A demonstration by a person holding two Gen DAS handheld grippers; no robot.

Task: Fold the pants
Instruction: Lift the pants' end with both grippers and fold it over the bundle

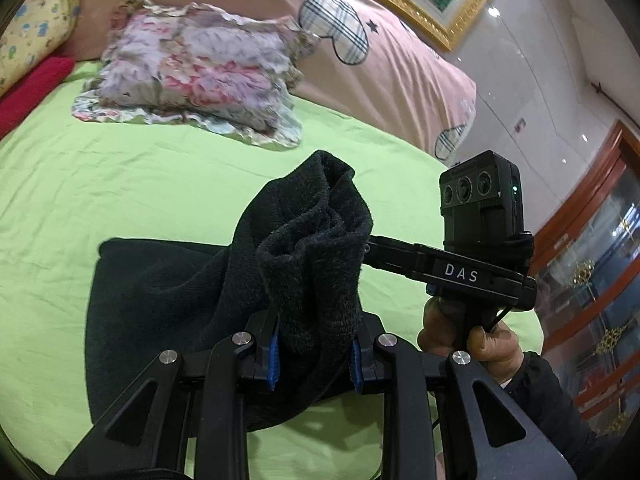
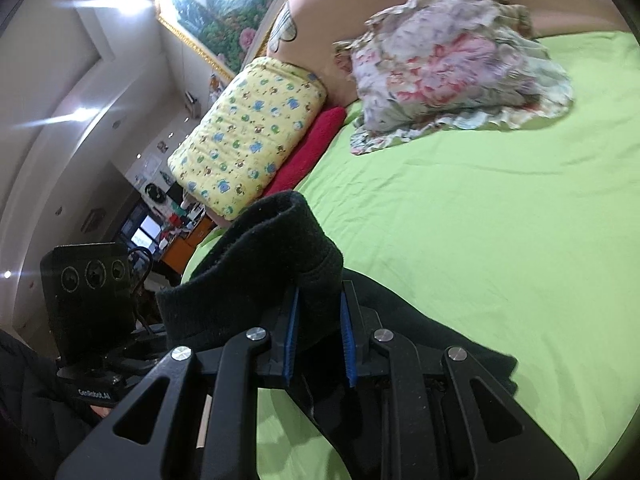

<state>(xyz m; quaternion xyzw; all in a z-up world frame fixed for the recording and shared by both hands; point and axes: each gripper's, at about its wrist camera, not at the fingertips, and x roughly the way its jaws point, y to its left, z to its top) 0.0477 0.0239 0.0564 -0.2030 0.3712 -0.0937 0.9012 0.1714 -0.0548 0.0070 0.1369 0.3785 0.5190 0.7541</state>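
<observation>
Both the left claw [image 1: 314, 354] and right claw [image 2: 319, 338] pinch the black pants [image 1: 168, 280], lifted over the bed [image 1: 120, 184].

The pants [image 1: 192, 292] are plain black, lying on a bright lime-green sheet [image 1: 80, 184]. Far across it sits a pillow [image 1: 192, 68] in pink, lilac and grey florals. The quilt [image 1: 384, 56] behind is dusty pink with plaid hearts and a dark star. At the left, a yellow bolster [image 2: 248, 136] carries blue and green cartoon prints above a red cloth [image 2: 308, 148]. The gripper pads [image 2: 291, 336] are blue.
</observation>
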